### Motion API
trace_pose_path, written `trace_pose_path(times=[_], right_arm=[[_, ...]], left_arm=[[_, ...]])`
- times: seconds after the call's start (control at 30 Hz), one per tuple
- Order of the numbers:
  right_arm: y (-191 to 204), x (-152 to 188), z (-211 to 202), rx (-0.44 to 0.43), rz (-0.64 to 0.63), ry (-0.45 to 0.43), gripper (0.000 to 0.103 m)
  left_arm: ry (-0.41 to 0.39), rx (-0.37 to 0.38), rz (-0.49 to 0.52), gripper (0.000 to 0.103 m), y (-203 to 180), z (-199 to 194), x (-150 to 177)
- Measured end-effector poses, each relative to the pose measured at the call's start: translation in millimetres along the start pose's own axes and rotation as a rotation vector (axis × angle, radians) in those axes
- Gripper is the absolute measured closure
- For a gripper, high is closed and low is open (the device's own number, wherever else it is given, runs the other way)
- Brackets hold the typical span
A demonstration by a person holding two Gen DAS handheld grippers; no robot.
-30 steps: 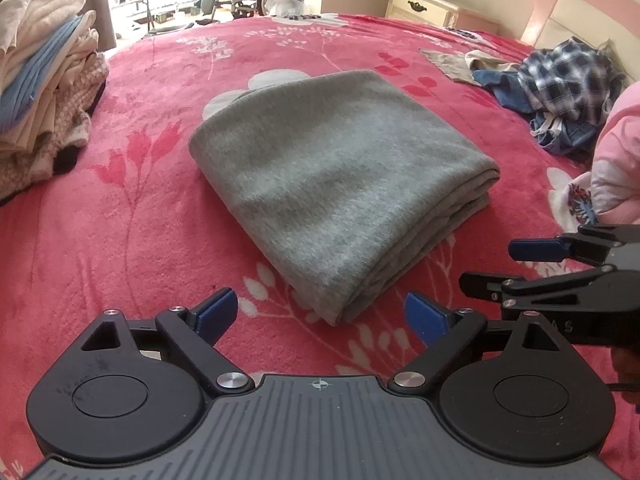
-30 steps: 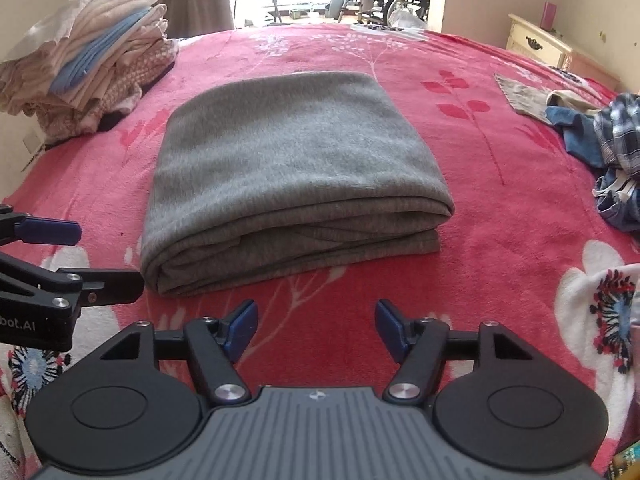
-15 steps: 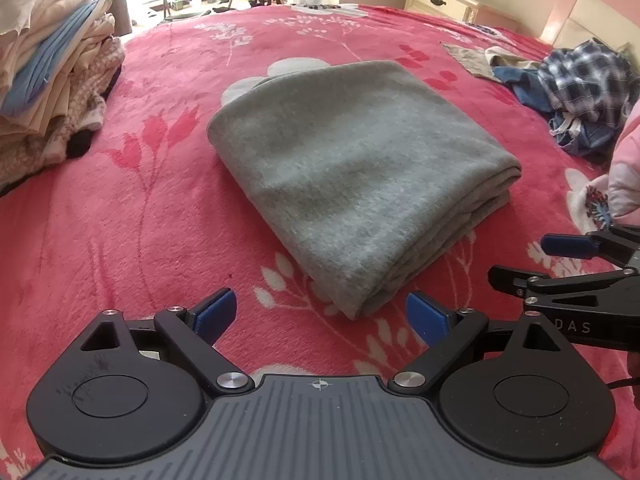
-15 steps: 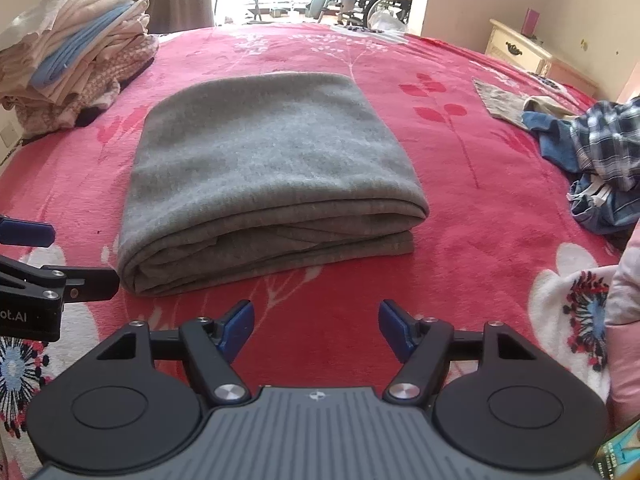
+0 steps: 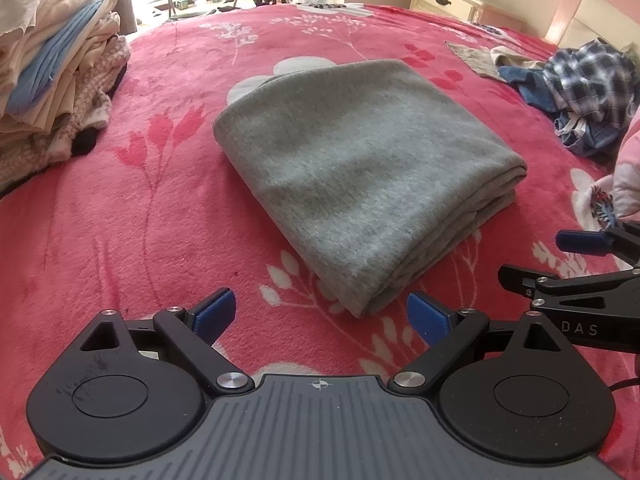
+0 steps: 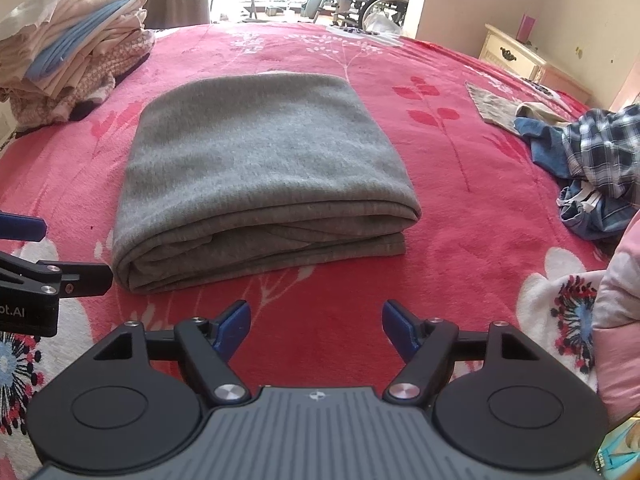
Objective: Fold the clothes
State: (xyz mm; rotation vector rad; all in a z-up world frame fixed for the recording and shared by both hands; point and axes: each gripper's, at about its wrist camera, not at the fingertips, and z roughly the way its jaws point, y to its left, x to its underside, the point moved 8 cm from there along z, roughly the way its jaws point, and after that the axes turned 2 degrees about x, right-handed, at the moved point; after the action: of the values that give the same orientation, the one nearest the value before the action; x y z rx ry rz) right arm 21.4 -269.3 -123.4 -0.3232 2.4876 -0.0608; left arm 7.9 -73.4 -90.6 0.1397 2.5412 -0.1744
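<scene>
Since the earlier frames, little has been displaced beyond the right gripper [image 6: 316, 322], whose jaws have just been opening with nothing between them; its blue pads are seen spread wide above bare blanket. The left gripper [image 5: 320, 312] is likewise held open and empty, its pads apart over the red floral fleece blanket [image 5: 140, 208].

The folded grey knit garment [image 5: 360, 176] is laid flat on the blanket, just ahead of both grippers and touched by neither. In the left wrist view it is seen corner-on, with its nearest corner close to the gap between the left pads. In the right wrist view its layered open edge [image 6: 264, 248] is presented square-on — the stacked folds are read far more clearly there.

The right gripper is caught from the side at the right edge of the left view [image 5: 576, 260], and the left gripper at the left edge of the right view [image 6: 36, 252].

A stack of folded cream and blue clothes [image 5: 48, 80] is shown at far left in both views. A heap of unfolded clothes with a blue-and-white plaid shirt [image 6: 596, 152] is seen at the right. Only the left view takes in the pink headboard [image 5: 596, 4]; the wheelchair [image 6: 380, 0] beyond the bed is shown more fully in the right view — as is the cream bedside cabinet [image 6: 512, 56].
</scene>
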Motion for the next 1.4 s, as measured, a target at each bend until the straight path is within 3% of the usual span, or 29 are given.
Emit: trace_pose_path(times=[0.57,0.87,1.4], right_arm=[[0.7,-0.2,-2.2,0.010,-0.010,-0.009,0.025],[1.6,-0.8,-3.6,0.014,-0.020,-0.017,0.023],[1.9,-0.6,-5.3,0.035,-0.033,-0.025,0.022]], left_arm=[[0.005,-0.003,0.005,0.007,-0.9,0.5,1.6],[-0.043,-0.012,-0.005,0.001,-0.3,-3.7,-2.1],[-0.077,0.012,-0.054,0.000,2.5,-7.9,-6.1]])
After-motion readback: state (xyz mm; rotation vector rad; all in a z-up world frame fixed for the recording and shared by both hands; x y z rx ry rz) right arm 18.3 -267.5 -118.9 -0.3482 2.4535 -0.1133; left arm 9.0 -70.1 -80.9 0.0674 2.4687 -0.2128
